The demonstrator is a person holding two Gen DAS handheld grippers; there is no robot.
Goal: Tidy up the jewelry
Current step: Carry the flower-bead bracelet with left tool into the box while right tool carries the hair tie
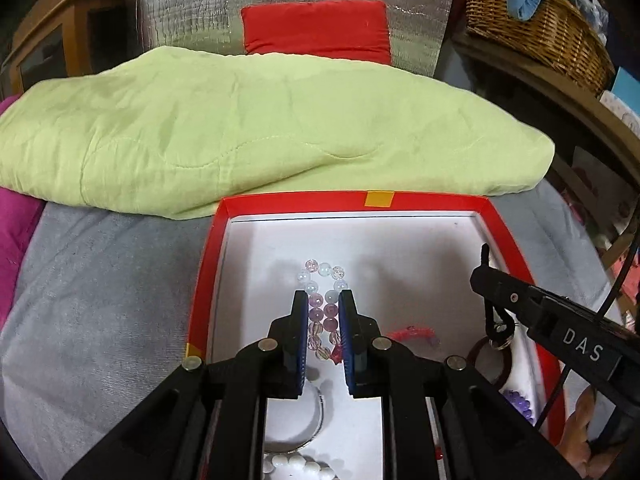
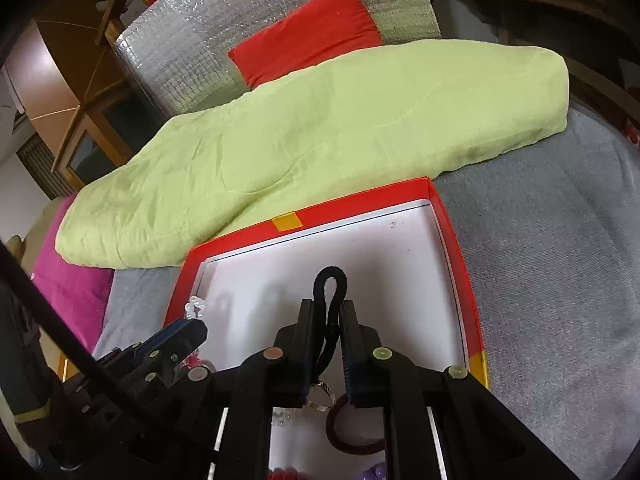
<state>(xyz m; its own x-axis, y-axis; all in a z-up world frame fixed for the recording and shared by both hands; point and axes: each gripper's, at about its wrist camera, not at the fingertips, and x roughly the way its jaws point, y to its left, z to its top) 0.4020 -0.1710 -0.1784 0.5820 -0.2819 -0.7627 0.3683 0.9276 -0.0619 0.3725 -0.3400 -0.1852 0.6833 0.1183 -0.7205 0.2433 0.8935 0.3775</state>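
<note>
Two grippers work over one red box (image 1: 204, 280) with a white floor, sitting on a grey bedcover (image 1: 100, 300) with its far edge against a folded green quilt (image 1: 240, 120). Left gripper (image 1: 323, 304) has its jaws drawn in on a pastel bead bracelet (image 1: 322, 292), squeezing the loop narrow, near the box's middle. Right gripper (image 2: 329, 312) is clamped on a black cord loop (image 2: 330, 280); a metal ring (image 2: 320, 396) hangs below it, and a dark red bangle (image 2: 352, 428) sits just beside, near the box's right edge. Left view only: silver bangle (image 1: 316, 420) and white bead bracelet (image 1: 296, 464) at the near edge, red tassel (image 1: 412, 333) mid-floor, purple beads (image 1: 520, 402) at the right wall, wicker basket (image 1: 536, 24) up on a shelf. Right view only: box's far right corner, floor bare there.
</note>
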